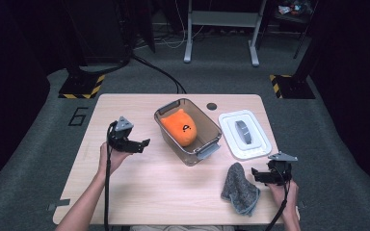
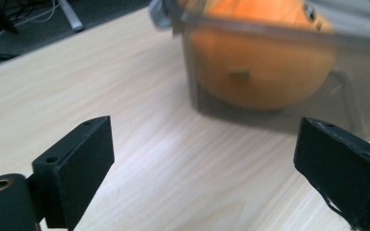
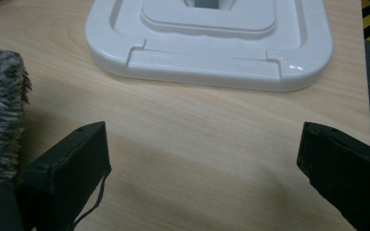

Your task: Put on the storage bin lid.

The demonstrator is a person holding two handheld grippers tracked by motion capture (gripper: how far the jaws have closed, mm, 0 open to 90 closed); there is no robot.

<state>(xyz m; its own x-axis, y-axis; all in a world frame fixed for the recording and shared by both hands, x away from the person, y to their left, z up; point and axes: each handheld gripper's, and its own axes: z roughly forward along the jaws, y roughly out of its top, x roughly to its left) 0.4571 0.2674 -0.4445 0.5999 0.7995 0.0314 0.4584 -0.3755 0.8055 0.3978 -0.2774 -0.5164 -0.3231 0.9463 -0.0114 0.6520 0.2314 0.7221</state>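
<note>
Item — clear plastic bin point(image 1: 189, 144), mid-counter point(image 1: 139, 187), holding a soft, rounded orange plush point(image 1: 179, 127). My left tongs point(image 1: 142, 144) released, empty, just left of it; right tongs point(image 1: 256, 174) released beside a shaggy grey cloth point(image 1: 240, 188). White moulded lid point(image 1: 244, 135) lies right — fetch it level, seat it squarely.

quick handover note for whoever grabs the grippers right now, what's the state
Left gripper: open, holds nothing, left of the clear bin, pointing at it.
Right gripper: open, holds nothing, beside the grey cloth at the table's near right.
Orange plush toy lies inside the bin.
White lid lies flat on the table, right of the bin.
Done: toy is in the bin.
Left, probably: cloth is still outside the bin; lid is not yet on.
</note>
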